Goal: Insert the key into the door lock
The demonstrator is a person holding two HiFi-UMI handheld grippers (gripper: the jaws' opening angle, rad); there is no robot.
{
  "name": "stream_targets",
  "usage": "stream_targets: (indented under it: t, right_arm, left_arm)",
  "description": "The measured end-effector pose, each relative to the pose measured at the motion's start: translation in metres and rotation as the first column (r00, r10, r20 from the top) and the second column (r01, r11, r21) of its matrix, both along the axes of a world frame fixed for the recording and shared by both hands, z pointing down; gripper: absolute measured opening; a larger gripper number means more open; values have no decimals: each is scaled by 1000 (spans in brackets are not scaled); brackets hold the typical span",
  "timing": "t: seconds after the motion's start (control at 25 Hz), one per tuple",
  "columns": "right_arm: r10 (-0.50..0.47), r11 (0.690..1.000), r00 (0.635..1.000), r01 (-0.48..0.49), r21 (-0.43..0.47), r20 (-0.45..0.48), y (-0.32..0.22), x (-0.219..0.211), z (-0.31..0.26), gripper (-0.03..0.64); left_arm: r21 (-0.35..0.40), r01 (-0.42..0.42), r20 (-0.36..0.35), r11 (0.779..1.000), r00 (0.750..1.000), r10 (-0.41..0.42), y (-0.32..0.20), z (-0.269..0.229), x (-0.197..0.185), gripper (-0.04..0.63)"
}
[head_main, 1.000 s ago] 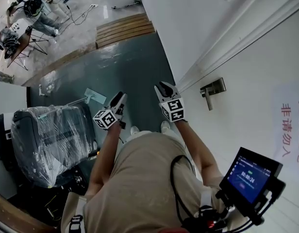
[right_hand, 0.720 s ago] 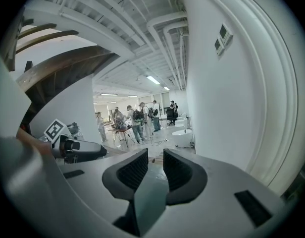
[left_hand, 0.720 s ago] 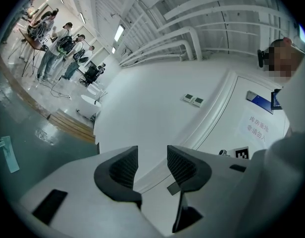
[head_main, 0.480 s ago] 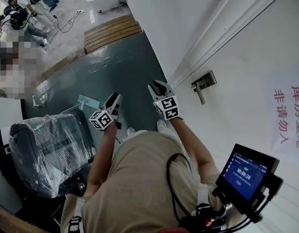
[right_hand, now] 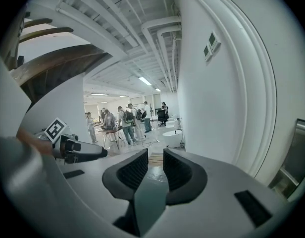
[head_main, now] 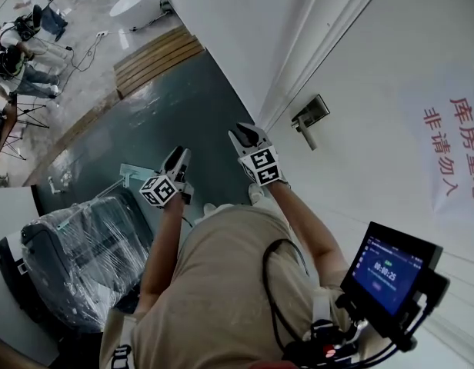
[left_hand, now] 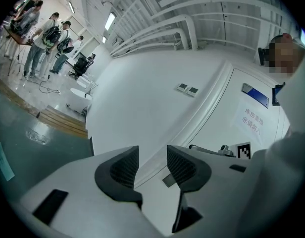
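The white door [head_main: 375,68] stands at the right of the head view, with a grey metal lever handle [head_main: 308,119] on a plate. My right gripper [head_main: 247,134] hangs in the air left of and below the handle, apart from it. Its jaws stand a little apart, and in the right gripper view [right_hand: 155,168] only floor shows through the narrow gap. My left gripper [head_main: 178,158] is held further left over the dark floor. It is open [left_hand: 151,163] with nothing between its jaws. No key shows in any view.
White moulding [head_main: 298,79] frames the door, and a paper sign with red print [head_main: 452,144] hangs on it. A plastic-wrapped grey machine [head_main: 75,252] stands at the lower left. Wooden planks [head_main: 156,60] lie further off. People stand by tables [right_hand: 118,120] in the hall.
The head view has swung, so the door handle now sits higher and further left in it. Both grippers stay in front of the body, the right one slightly closer to the handle.
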State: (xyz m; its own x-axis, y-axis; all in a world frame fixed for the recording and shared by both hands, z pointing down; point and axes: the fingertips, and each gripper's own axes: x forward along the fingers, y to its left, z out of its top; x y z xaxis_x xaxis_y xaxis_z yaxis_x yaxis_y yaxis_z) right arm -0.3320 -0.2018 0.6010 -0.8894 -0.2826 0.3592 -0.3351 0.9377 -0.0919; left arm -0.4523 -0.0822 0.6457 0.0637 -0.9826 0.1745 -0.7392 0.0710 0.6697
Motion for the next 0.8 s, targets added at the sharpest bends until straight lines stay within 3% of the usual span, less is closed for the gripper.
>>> stream_targets:
  t: [0.24, 0.44, 0.64, 0.8]
  right_arm:
    - [55, 998, 998, -54, 32, -28, 0, 16, -2, 87]
    - [147, 988, 989, -145, 54, -22, -4, 39, -10, 83]
    - [261, 962, 965, -259, 82, -18, -15, 81, -17, 78]
    - [353, 932, 935, -348, 100, -29, -27, 126, -14, 75]
  left_arm:
    - [5, -69, -12, 998, 998, 70, -13, 1, 10, 193]
    - [5, -174, -31, 985, 984, 174, -30, 3, 35, 193]
    - [9, -324, -47, 946, 945, 324, -65, 4, 85, 193]
    - [21, -443, -62, 896, 894, 444, -95, 3, 143, 193]
